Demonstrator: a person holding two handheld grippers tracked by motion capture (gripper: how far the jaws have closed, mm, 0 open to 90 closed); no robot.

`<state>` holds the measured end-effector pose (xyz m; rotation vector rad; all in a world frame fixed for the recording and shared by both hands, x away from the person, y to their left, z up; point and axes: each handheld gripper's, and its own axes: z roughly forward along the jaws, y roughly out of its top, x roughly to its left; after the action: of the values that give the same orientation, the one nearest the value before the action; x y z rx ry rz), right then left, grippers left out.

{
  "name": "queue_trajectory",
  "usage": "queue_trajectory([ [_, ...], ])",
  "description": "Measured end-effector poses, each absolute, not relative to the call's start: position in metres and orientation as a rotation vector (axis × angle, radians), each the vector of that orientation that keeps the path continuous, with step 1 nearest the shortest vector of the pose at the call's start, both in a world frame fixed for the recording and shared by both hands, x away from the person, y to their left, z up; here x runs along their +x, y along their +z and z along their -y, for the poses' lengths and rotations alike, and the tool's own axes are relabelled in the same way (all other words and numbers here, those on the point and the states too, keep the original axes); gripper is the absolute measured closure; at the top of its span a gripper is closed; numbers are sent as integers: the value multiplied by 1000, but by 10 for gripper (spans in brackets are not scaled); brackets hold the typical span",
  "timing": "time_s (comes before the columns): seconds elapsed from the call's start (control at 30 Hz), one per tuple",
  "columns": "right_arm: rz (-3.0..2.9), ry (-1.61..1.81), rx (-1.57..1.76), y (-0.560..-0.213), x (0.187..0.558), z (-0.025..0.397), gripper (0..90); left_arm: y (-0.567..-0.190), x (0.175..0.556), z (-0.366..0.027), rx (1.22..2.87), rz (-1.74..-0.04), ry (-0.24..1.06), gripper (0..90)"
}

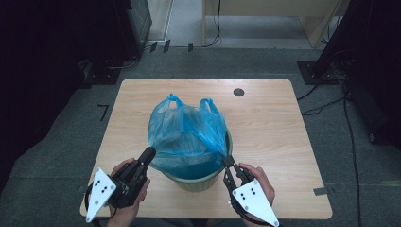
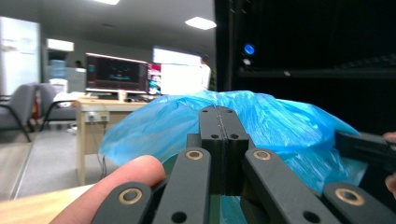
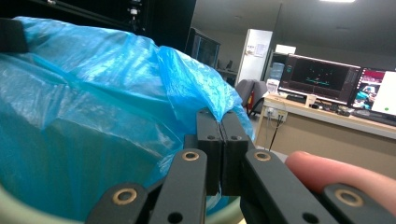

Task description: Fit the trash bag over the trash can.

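High view, frame centre: the right gripper (image 1: pixel 227 162) is pinching the blue bag (image 1: pixel 187 130) lining the green bin (image 1: pixel 198 183). The left gripper (image 1: pixel 147 154) is pressing against the bag's lower left, its jaws closed; whether they are holding plastic cannot be told.

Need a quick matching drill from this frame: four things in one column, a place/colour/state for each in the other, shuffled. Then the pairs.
Things:
1. plastic bag
2. bin
3. right claw
4. table

Descriptions:
A. pale green, holds the bag
B. light wood, dark round hole near the far edge
C. blue, handles standing up
D. shut on the bag's edge at the bin's rim

Pairs: 1-C, 2-A, 3-D, 4-B
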<state>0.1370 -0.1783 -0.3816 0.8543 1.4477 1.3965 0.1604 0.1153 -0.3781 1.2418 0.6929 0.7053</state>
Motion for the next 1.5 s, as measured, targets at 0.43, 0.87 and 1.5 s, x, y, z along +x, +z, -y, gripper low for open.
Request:
queue_trajectory([
  [0.43, -1386, 1389, 954, -415, 133, 165, 900, -418, 154, -109, 1245, -787, 722, 900],
  [0.87, -1313, 1382, 945, -419, 156, 165, 900, -421, 180, -85, 1235, -779, 701, 900],
  [1.5, -1286, 1421, 1016, -419, 201, 162, 900, -418, 233, -80, 1234, -842, 722, 900],
])
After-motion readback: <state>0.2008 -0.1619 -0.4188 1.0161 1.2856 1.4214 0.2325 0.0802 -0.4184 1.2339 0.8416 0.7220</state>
